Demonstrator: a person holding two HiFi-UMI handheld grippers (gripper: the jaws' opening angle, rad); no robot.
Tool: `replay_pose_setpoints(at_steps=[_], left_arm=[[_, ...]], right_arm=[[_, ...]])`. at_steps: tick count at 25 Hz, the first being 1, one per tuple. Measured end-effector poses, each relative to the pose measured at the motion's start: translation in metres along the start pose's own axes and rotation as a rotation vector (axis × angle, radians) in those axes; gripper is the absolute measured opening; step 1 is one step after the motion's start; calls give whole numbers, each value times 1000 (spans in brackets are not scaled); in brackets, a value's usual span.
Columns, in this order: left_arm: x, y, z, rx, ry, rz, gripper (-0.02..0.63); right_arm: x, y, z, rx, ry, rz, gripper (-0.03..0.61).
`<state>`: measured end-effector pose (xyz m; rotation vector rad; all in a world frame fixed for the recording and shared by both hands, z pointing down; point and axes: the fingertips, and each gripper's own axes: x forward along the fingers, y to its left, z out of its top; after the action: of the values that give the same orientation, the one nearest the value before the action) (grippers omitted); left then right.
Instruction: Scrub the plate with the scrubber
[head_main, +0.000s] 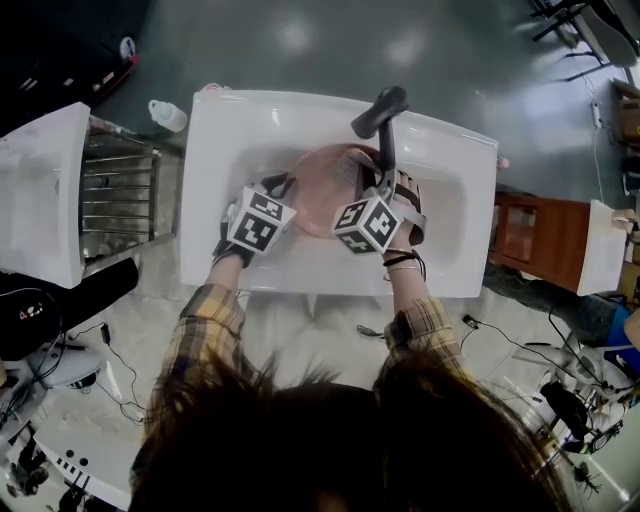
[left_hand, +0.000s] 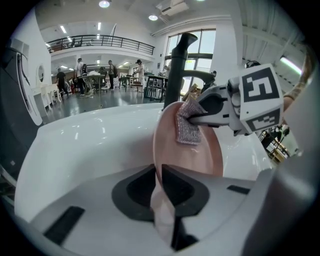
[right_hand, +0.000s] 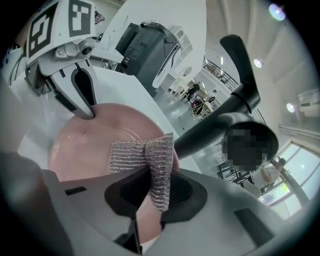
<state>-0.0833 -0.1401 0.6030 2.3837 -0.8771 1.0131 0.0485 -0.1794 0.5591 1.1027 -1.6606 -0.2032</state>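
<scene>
Plate (head_main: 322, 190) — pink, held tilted on edge over the white sink (head_main: 225, 135), just below the dark faucet (head_main: 380, 112). Left gripper (left_hand: 159, 186) — jaws clenched on the plate's near rim. Right gripper (right_hand: 150, 197) — jaws clamped on a folded silver mesh scrubber (right_hand: 145, 150). The scrubber lies against the plate's face, at the side away from the left gripper's hold.
</scene>
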Motion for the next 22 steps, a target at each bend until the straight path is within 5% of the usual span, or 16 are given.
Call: replay_pose_setpoints(at_steps=[10,22], left_arm=[[3,-2,-4,35,13,12,38],[2,-3,-4,54,25,-2,49]], right_arm=[[0,42,46,-116,-61,53,82],[-7,88,32,-163,-2,144,78]])
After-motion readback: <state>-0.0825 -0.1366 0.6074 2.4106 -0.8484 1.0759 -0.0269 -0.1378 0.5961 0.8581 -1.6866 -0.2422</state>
